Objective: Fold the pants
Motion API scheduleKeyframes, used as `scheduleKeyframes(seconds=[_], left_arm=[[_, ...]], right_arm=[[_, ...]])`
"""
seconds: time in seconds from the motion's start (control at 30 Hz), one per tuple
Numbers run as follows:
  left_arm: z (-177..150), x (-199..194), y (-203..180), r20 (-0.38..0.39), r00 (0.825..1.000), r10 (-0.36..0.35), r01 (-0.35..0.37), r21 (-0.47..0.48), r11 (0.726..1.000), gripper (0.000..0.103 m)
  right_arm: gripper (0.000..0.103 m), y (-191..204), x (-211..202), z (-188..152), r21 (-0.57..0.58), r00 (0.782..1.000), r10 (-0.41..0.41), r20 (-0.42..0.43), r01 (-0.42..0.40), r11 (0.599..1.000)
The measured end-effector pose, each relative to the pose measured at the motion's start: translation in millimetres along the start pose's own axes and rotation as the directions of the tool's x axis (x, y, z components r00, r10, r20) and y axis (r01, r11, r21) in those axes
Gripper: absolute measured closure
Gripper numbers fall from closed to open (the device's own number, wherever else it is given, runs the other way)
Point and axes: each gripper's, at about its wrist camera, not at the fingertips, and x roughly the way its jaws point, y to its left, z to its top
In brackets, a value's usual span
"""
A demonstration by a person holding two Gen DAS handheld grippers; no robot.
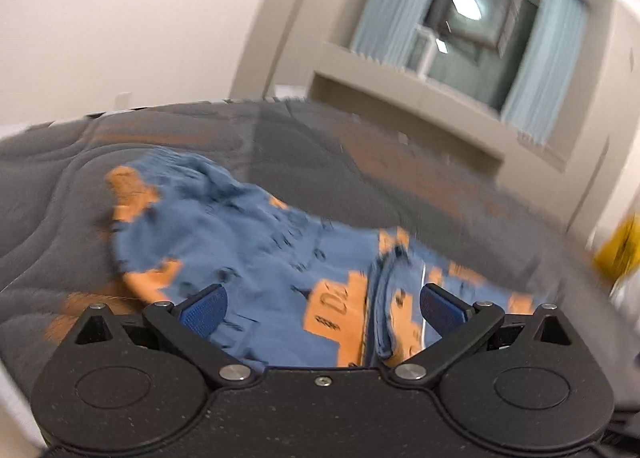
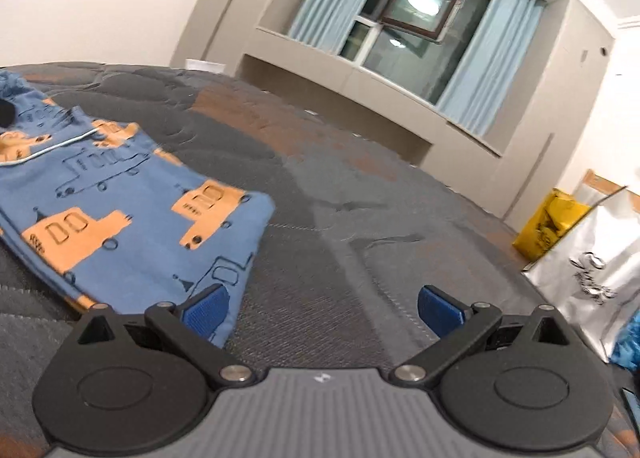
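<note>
The blue pants [image 1: 256,250] printed with orange trucks lie crumpled on the dark grey quilted bed [image 1: 304,146]; the left wrist view is motion-blurred. My left gripper [image 1: 322,312] hangs open just above the cloth, with nothing between its blue pads [image 1: 204,314]. In the right wrist view the pants [image 2: 120,214] lie flatter at the left, one corner reaching under the left pad [image 2: 206,314]. My right gripper [image 2: 322,312] is open over bare quilt [image 2: 360,226] to the right of the pants, and holds nothing.
A silver bag [image 2: 592,270] and a yellow bag [image 2: 552,222] stand off the bed's right side. A window [image 2: 408,18] with light blue curtains [image 2: 480,54] fills the far wall. The quilt stretches open beyond and right of the pants.
</note>
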Motion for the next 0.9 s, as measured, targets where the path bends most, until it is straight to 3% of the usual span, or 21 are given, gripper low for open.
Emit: scheduleKeyframes(seconds=[0.1,0.23,0.33,0.47,0.53,0.6,0.73,0.9], left_arm=[[10.6,-18.8,25.2,0.074,0.996,0.046,-0.041,-0.074,0.996,0.001],[27.2,-25.8,62.2,0.139,0.982,0.129,-0.110,-0.134,0.985,0.001],[38.9,-19.6,91.6,0.153,0.975,0.158,-0.129,-0.184,0.974,0.001],[54.5,1.9,124.1,0.109,0.986,0.123,-0.090,-0.264,0.960,0.001],[57.9,11.6,133.9,0.093,0.991,0.095,-0.062,-0.306,0.950,0.001],[57.7,21.6,137.6,0.083,0.993,0.081,-0.051,-0.318,0.947,0.001],[53.8,37.2,133.4,0.081,0.993,0.084,-0.059,-0.272,0.960,0.001],[51.3,39.1,136.0,0.091,0.996,0.011,0.015,-0.280,0.960,0.001]], right_arm=[[0.000,4.6,-9.6,16.6,0.063,0.996,0.068,0.053,-0.071,0.995],[0.000,35.8,-9.7,46.4,0.023,0.975,0.189,0.120,-0.193,0.981],[0.000,69.6,-6.9,65.3,-0.038,0.954,0.264,0.145,-0.261,0.965],[0.000,101.4,0.7,81.9,-0.051,0.930,0.332,0.156,-0.328,0.943],[0.000,114.4,7.0,82.1,-0.082,0.933,0.332,0.140,-0.324,0.943],[0.000,130.2,17.8,79.0,-0.124,0.949,0.301,0.096,-0.289,0.949],[0.000,138.8,19.4,77.1,-0.146,0.956,0.266,0.124,-0.247,0.958],[0.000,150.0,16.3,71.8,-0.190,0.963,0.221,0.156,-0.191,0.963]])
